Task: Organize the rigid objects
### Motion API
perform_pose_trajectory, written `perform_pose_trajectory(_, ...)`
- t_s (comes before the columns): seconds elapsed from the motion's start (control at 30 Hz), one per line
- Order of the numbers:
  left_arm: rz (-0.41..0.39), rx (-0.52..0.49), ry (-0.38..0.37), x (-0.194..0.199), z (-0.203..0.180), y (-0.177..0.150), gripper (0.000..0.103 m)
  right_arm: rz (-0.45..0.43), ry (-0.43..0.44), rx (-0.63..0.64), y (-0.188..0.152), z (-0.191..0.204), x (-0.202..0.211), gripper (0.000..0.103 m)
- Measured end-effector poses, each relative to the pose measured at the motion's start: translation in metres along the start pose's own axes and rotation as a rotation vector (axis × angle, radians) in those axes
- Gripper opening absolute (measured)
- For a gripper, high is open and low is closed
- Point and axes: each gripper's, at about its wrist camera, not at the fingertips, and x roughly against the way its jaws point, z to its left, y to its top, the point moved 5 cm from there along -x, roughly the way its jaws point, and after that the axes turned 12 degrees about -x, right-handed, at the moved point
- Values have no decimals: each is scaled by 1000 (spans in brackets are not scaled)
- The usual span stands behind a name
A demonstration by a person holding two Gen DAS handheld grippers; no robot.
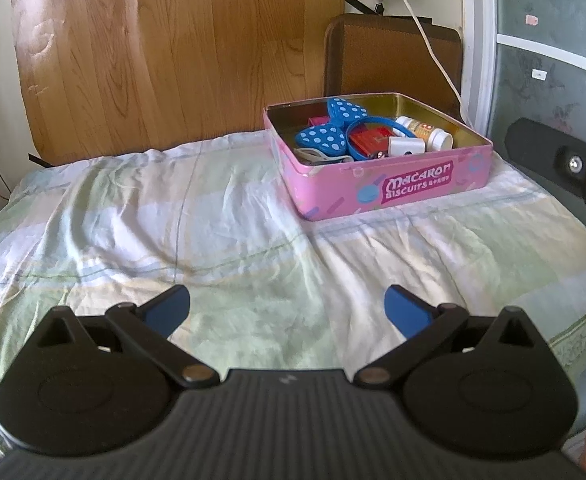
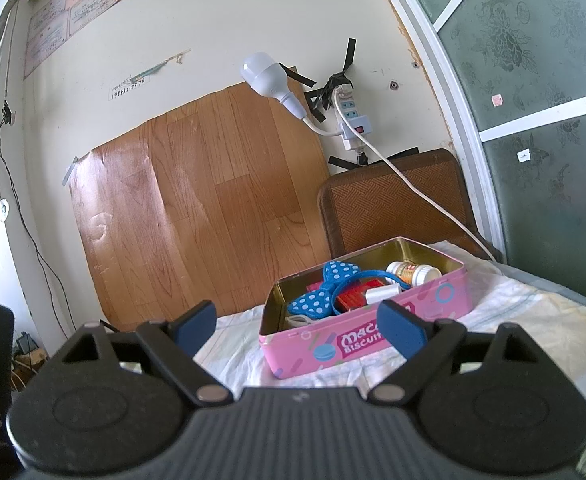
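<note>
A pink rectangular metal biscuit tin (image 1: 377,184) with no lid on it is seen on the far right part of a pale green and white checked cloth (image 1: 213,220) that covers the surface. Inside the tin a blue headband with a white-dotted bow (image 1: 333,128), a red flat box (image 1: 371,140), a small white plastic block (image 1: 407,146) and a white pill bottle lying on its side (image 1: 429,132) are packed close together.

The left gripper (image 1: 287,308) is held low over the bare cloth, well short of the tin, with its blue-padded fingers spread wide and nothing between them. The right gripper (image 2: 297,326) is likewise spread wide and empty; its right finger overlaps the tin's front wall in the right wrist view, though contact cannot be judged.

Behind the tin a brown woven mat (image 2: 397,204) is propped against the wall, beside a wood-grain sheet (image 2: 197,200). A white power strip (image 2: 351,120) with a lamp bulb (image 2: 263,74) and a trailing white cable (image 2: 425,196) is fixed above. Frosted patterned glass panes (image 2: 541,120) close the right side.
</note>
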Motion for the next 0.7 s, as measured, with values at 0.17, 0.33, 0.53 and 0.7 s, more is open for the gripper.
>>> perform_pose_trajectory(0.17, 11, 6, -2, -2, 1, -1, 103, 1, -1, 0, -1, 0, 0, 91)
perform_pose_trajectory(0.33, 24, 16, -9, -4, 2, -1, 103, 1, -1, 0, -2, 1, 0, 91)
perform_pose_trajectory(0.53, 30, 17, -19, -5, 2, -2, 103, 2, -1, 2, -4, 1, -1, 91)
perform_pose_trajectory(0.7, 34, 27, -48, -6, 3, -3, 103, 3, 0, 6, -8, 0, -1, 91)
